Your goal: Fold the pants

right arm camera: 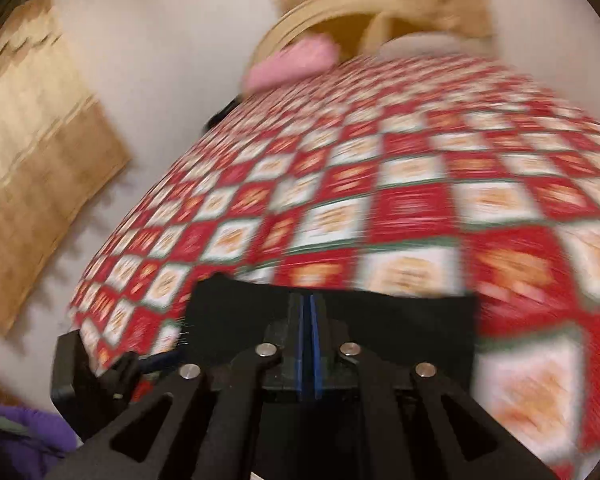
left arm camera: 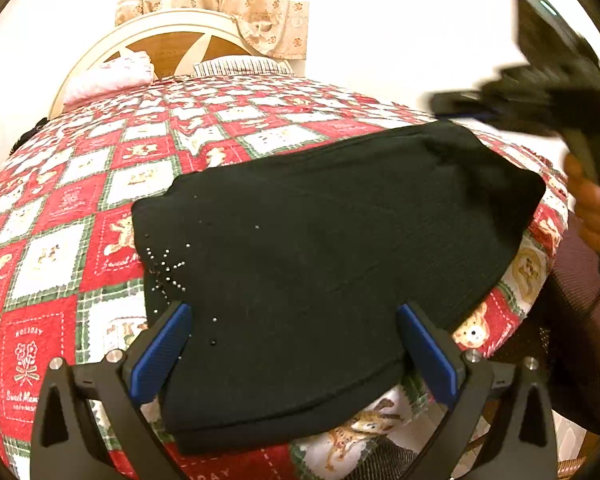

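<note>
Our left gripper (left arm camera: 294, 350) gapes wide at lower frame over the folded black pants (left arm camera: 324, 248) mid-frame; our right gripper (right arm camera: 309, 350) is pressed closed, empty. Bare quilt (left arm camera: 100, 184) fills the upper left.

From my left gripper (left arm camera: 294, 344) I see the folded pants (left arm camera: 332, 248) lying on the bed quilt (left arm camera: 60, 208) near the bed's front edge, directly ahead of the spread fingers. Behind them, at the far end of the bed, two pillows (left arm camera: 112, 76) rest against the headboard (left arm camera: 168, 36). My right gripper (left arm camera: 540, 92) hangs above the pants' far right corner, fingers pressed together in its own view.
</note>
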`<state>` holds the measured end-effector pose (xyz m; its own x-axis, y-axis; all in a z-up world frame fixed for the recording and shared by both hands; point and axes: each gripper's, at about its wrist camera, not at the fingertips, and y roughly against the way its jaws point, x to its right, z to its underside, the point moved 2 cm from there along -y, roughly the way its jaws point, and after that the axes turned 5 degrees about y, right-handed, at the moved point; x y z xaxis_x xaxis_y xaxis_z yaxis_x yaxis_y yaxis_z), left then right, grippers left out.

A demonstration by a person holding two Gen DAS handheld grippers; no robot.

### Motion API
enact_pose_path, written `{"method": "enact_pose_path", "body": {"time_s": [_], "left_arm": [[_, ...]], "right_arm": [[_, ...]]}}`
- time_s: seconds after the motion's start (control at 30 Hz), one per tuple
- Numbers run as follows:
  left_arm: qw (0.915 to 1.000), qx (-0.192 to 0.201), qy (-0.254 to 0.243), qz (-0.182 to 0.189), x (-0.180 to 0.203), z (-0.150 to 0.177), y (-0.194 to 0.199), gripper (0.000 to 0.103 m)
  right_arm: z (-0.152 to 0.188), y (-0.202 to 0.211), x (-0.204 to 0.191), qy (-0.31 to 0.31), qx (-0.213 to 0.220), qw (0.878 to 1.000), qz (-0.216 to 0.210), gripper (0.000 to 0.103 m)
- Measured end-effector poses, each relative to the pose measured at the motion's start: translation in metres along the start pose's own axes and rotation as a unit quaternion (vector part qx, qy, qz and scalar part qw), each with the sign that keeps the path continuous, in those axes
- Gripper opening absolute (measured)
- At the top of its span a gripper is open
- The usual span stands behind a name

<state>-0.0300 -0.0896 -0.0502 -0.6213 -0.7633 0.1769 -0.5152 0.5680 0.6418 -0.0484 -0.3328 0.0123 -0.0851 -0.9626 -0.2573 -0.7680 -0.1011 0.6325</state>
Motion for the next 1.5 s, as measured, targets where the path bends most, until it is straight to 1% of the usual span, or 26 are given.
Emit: {"method": "enact_pose_path", "body": {"time_s": [0.03,0.07,0.1,0.17,0.23,0.3,0.33,0.4,0.43,0.47,0.53,0.57,0.67,0.77,0.87,0.97,1.0,1.07,1.13,1.17,1.23,1.3,1.37,1.43,1.47,1.5], "left_arm": [[1.0000,0.000,0.000,-0.001,0.000,-0.001,0.000,0.103],[1.0000,-0.001,0.000,-0.002,0.001,-0.001,0.000,0.103],[1.0000,-0.002,0.000,-0.003,0.000,-0.001,0.000,0.103],[1.0000,-0.004,0.000,-0.007,0.001,-0.002,0.000,0.103],[0.9999,-0.005,-0.001,-0.012,0.003,-0.002,-0.001,0.103],[0.9999,-0.005,-0.001,-0.015,0.005,-0.002,0.000,0.103],[0.9999,-0.006,0.000,-0.015,0.006,-0.002,0.000,0.103],[0.9998,-0.006,0.000,-0.016,0.006,-0.002,-0.001,0.103],[0.9998,-0.007,0.000,-0.017,0.006,-0.002,-0.002,0.103],[0.9998,-0.007,0.000,-0.017,0.006,-0.002,-0.002,0.103],[0.9998,-0.007,0.001,-0.017,0.006,-0.001,0.000,0.103],[0.9998,-0.007,0.001,-0.017,0.006,-0.001,0.001,0.103],[0.9998,-0.007,0.003,-0.017,0.005,-0.001,0.000,0.103],[0.9998,-0.007,0.003,-0.020,0.006,0.000,0.000,0.103],[0.9998,-0.009,0.005,-0.019,0.004,-0.001,0.000,0.103],[0.9996,-0.009,0.016,-0.022,0.000,-0.005,0.006,0.103],[0.9995,-0.004,0.017,-0.027,-0.001,-0.008,0.010,0.103],[0.9988,0.022,0.025,-0.035,-0.008,-0.016,0.022,0.103],[0.9974,0.041,0.051,-0.029,-0.020,-0.026,0.033,0.103],[0.9964,0.043,0.070,-0.024,-0.027,-0.030,0.035,0.103],[0.9934,0.029,0.108,-0.028,-0.042,-0.036,0.031,0.103],[0.9890,-0.001,0.144,-0.035,-0.056,-0.035,0.020,0.103],[0.9846,-0.029,0.170,-0.031,-0.063,-0.030,0.008,0.103],[0.9816,-0.048,0.183,-0.025,-0.064,-0.026,-0.001,0.103],[0.9815,-0.050,0.183,-0.026,-0.063,-0.025,-0.003,0.103],[0.9831,-0.045,0.175,-0.031,-0.058,-0.025,-0.002,0.103]], "right_arm": [[0.010,0.013,0.014,-0.025,0.015,1.000,0.009,0.043],[0.016,0.020,0.022,-0.041,0.024,0.999,0.014,0.071],[0.025,0.029,0.031,-0.058,0.041,0.997,0.022,0.079],[0.040,0.043,0.045,-0.084,0.067,0.993,0.042,0.079],[0.052,0.051,0.052,-0.105,0.089,0.989,0.054,0.079],[0.064,0.049,0.055,-0.112,0.096,0.987,0.069,0.079],[0.070,0.045,0.056,-0.112,0.089,0.987,0.076,0.079],[0.081,0.042,0.047,-0.086,0.112,0.986,0.094,0.079],[0.084,0.041,0.041,-0.072,0.116,0.985,0.106,0.079],[0.083,0.037,0.036,-0.066,0.110,0.986,0.111,0.079],[0.082,0.032,0.030,-0.061,0.101,0.989,0.090,0.079],[0.083,0.030,0.028,-0.061,0.100,0.989,0.088,0.079],[0.086,0.027,0.020,-0.050,0.102,0.988,0.103,0.079],[0.093,0.023,0.010,-0.032,0.092,0.988,0.118,0.080],[0.098,0.021,0.001,-0.024,0.086,0.989,0.117,0.084],[0.101,0.021,0.000,-0.017,0.085,0.989,0.121,0.084],[0.101,0.021,0.002,-0.021,0.087,0.989,0.117,0.084],[0.101,0.022,0.005,-0.032,0.092,0.989,0.110,0.084],[0.101,0.022,0.006,-0.042,0.097,0.989,0.105,0.084],[0.101,0.022,0.005,-0.045,0.100,0.988,0.105,0.084],[0.103,0.021,0.003,-0.038,0.102,0.988,0.113,0.084],[0.102,0.020,-0.001,-0.029,0.098,0.987,0.121,0.084],[0.102,0.021,-0.002,-0.028,0.097,0.987,0.122,0.084],[0.102,0.023,0.001,-0.040,0.101,0.988,0.111,0.084],[0.102,0.024,0.003,-0.046,0.102,0.988,0.106,0.084],[0.101,0.024,0.004,-0.050,0.100,0.988,0.103,0.083]]}}
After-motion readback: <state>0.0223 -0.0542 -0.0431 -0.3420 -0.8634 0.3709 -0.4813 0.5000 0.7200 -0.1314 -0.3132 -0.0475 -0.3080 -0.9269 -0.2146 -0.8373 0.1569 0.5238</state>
